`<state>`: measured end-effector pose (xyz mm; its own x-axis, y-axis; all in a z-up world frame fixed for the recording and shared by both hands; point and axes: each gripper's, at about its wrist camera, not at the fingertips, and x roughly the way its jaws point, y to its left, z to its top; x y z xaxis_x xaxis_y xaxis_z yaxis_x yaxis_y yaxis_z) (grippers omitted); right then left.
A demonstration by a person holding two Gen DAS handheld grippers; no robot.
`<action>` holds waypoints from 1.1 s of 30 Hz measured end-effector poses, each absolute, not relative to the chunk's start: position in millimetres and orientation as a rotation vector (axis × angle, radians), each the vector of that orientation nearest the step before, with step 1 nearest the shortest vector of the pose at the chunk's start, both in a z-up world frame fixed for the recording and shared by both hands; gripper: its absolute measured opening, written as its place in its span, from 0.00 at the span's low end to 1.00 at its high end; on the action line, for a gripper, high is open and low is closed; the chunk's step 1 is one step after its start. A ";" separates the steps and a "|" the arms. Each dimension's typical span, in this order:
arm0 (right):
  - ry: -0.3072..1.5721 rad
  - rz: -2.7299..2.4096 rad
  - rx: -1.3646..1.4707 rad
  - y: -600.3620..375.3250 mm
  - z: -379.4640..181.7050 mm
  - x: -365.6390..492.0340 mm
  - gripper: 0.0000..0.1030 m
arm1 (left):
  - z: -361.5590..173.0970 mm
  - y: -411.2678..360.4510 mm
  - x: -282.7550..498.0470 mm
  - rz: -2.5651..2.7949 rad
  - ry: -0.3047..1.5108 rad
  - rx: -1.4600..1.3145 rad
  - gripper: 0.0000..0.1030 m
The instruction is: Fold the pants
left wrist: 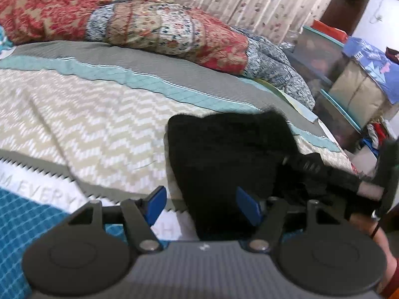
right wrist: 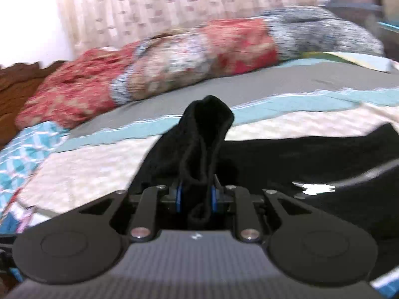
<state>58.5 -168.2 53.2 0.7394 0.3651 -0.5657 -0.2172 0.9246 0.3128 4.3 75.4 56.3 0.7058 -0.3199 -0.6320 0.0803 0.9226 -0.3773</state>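
text: "M EVERY" | on: white band of bed cover (left wrist: 37, 186) | rest cut off, blurred

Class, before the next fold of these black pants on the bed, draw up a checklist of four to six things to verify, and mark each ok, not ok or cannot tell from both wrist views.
1. Right gripper clamps a bunch of the black pants: ok.
2. Left gripper has fabric in its grip: not ok; it is open, the pants passing only by its right finger.
3. Pants lie flat and smooth: not ok; they are bunched up.
4. Bedspread beside the pants is free for folding: ok.
5. Rolled quilt lies apart from the pants: ok.
6. Which part of the pants is held: cannot tell.
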 end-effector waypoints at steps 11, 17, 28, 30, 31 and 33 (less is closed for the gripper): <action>0.604 0.239 0.247 -215.3 59.1 44.7 0.51 | 55.7 20.2 50.6 -0.287 0.778 -0.251 0.60; 0.632 0.301 0.230 -205.2 43.9 49.8 0.40 | 22.5 0.6 62.4 -0.241 0.881 -0.175 0.59; 0.787 0.304 0.355 -232.4 27.4 60.2 0.46 | 19.4 -13.6 66.6 -0.190 0.929 -0.056 0.61; 0.732 0.293 0.394 -249.1 40.2 48.4 0.46 | 27.5 -9.4 64.6 -0.183 0.930 -0.082 0.61; 0.703 0.280 0.419 -262.3 45.0 42.8 0.46 | 31.7 -8.1 63.6 -0.177 0.930 -0.088 0.62; 0.650 0.203 0.445 -285.7 47.7 33.6 0.55 | 41.0 -5.9 62.7 -0.170 0.919 -0.098 0.62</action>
